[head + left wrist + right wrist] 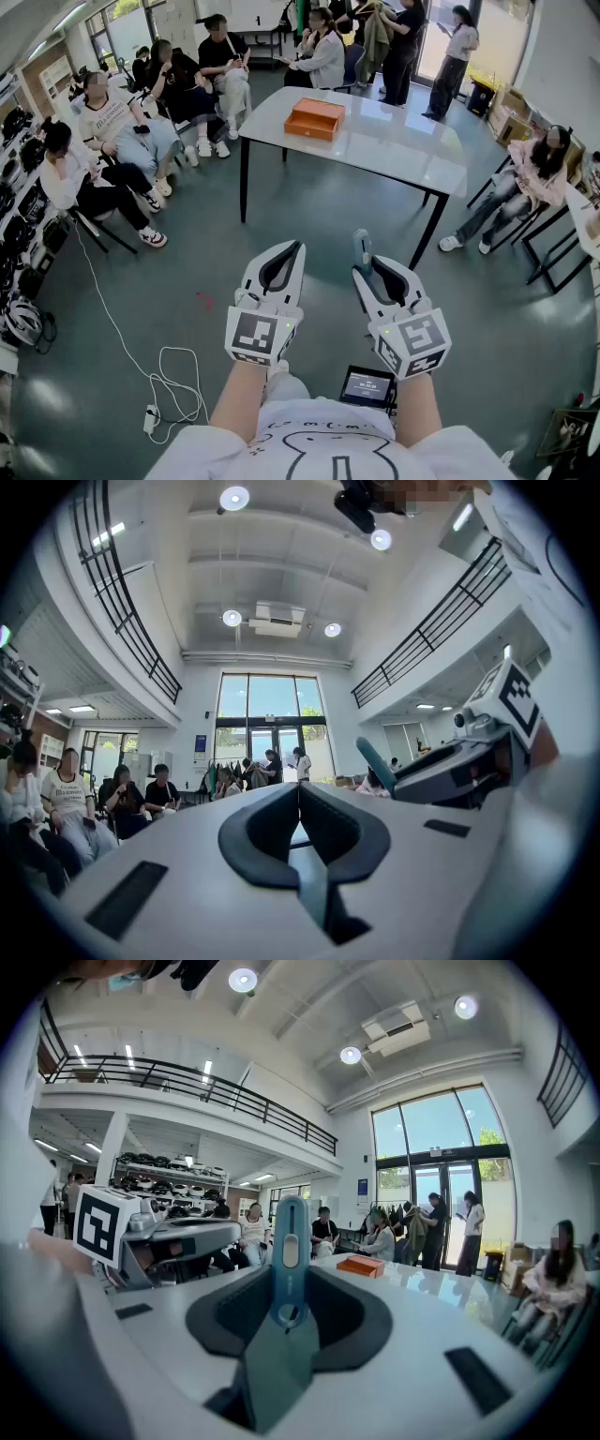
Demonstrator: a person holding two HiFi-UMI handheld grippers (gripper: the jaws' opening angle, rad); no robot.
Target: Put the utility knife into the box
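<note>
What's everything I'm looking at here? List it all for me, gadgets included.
table: one, pale top, black legs, middle of the room
box: one, orange, on the table
utility knife: one, blue, clamped in the right gripper
people: several, sitting or standing around the table
cable: one, white, on the floor at left
helmets: several, black and white, left edge
small screen: one, black, at the wearer's waist
left gripper: one, white, jaws together, empty
right gripper: one, white, shut on the utility knife

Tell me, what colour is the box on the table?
The box is orange, best seen in the head view.
</note>
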